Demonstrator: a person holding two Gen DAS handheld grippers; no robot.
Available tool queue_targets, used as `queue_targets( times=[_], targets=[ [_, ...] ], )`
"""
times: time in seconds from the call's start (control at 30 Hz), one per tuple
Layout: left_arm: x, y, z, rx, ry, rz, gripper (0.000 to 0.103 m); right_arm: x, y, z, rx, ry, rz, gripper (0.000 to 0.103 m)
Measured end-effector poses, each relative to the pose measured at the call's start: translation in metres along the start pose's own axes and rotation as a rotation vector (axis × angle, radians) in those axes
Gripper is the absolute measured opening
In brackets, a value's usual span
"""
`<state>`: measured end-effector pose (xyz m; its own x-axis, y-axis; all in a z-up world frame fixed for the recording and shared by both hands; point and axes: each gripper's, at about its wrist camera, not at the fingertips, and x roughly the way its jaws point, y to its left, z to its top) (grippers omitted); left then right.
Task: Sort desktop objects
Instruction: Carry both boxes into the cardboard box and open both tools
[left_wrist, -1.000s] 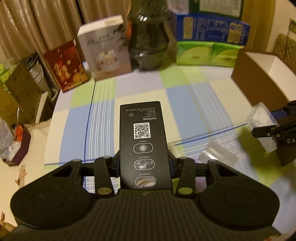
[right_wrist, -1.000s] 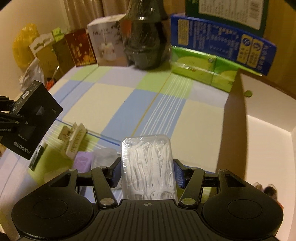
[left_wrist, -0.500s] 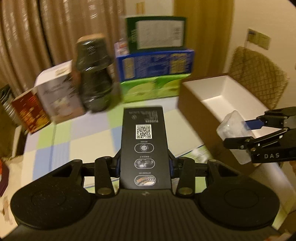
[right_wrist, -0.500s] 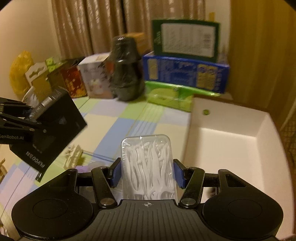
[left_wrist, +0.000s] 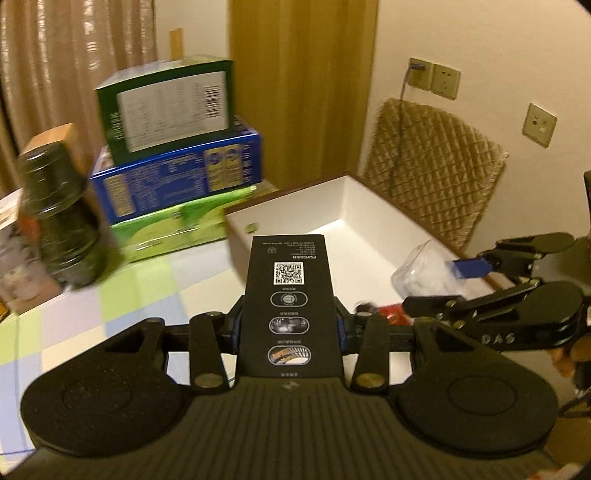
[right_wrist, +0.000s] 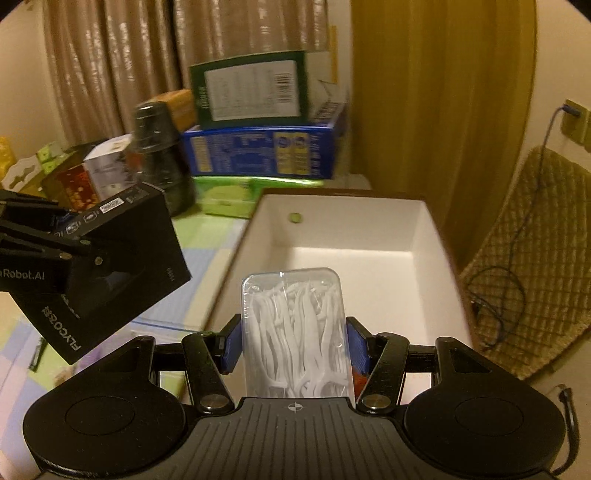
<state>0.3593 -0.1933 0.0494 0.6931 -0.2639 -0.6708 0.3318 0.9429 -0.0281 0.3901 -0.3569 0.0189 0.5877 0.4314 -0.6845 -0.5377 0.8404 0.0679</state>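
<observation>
My left gripper (left_wrist: 288, 328) is shut on a flat black box (left_wrist: 291, 295) with a QR code, held over the near edge of an open white-lined box (left_wrist: 354, 206). From the right wrist view the same black box (right_wrist: 122, 266) hangs at the left, beside that white-lined box (right_wrist: 351, 229). My right gripper (right_wrist: 293, 345) is shut on a clear plastic case of white floss picks (right_wrist: 295, 325), over the box's near end. In the left wrist view that clear case (left_wrist: 424, 273) and the right gripper (left_wrist: 436, 282) sit at the right, above the box interior.
Stacked green, blue and lime cartons (left_wrist: 177, 162) and a dark wrapped jar (left_wrist: 59, 218) stand at the table's back. Small red and dark items (left_wrist: 380, 308) lie in the box bottom. A quilted chair back (left_wrist: 432, 170) stands behind the box. A checked tablecloth (left_wrist: 110, 302) covers the table.
Both grippers have risen and swung right, from over the tablecloth to over the white-lined box, each still holding its object. The loose items on the cloth have dropped out of view.
</observation>
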Motion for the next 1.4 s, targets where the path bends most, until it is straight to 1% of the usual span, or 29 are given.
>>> queue_targets(
  times=[0.2, 0.43, 0.67, 0.83, 0.93, 1.1, 1.2, 1.3, 1.4],
  targets=[
    [0.041, -0.022, 0.029, -0.006, 0.012, -0.021, 0.038, 0.014, -0.031, 0.006, 0.001, 0.026, -0.025, 0.054],
    [0.092, -0.025, 0.051, -0.061, 0.061, 0.004, 0.038, 0.041, -0.056, 0.021, -0.021, 0.055, -0.038, 0.054],
    [0.129, -0.027, 0.064, -0.072, 0.084, 0.023, 0.038, 0.072, -0.071, 0.029, -0.028, 0.09, -0.046, 0.054],
    [0.164, -0.022, 0.068, -0.103, 0.105, 0.055, 0.038, 0.093, -0.077, 0.03, -0.009, 0.125, -0.048, 0.054],
    [0.186, -0.017, 0.068, -0.112, 0.131, 0.082, 0.038, 0.103, -0.08, 0.028, 0.009, 0.14, -0.052, 0.054],
    [0.209, -0.014, 0.065, -0.079, 0.152, 0.124, 0.039, 0.116, -0.085, 0.026, 0.048, 0.163, -0.055, 0.054],
    [0.217, -0.011, 0.062, -0.075, 0.168, 0.128, 0.039, 0.121, -0.085, 0.026, 0.055, 0.171, -0.052, 0.054],
    [0.223, -0.007, 0.061, -0.081, 0.191, 0.106, 0.039, 0.125, -0.084, 0.028, 0.064, 0.176, -0.05, 0.054],
    [0.219, -0.004, 0.062, -0.091, 0.18, 0.092, 0.039, 0.127, -0.081, 0.029, 0.062, 0.182, -0.052, 0.054]
  ],
)
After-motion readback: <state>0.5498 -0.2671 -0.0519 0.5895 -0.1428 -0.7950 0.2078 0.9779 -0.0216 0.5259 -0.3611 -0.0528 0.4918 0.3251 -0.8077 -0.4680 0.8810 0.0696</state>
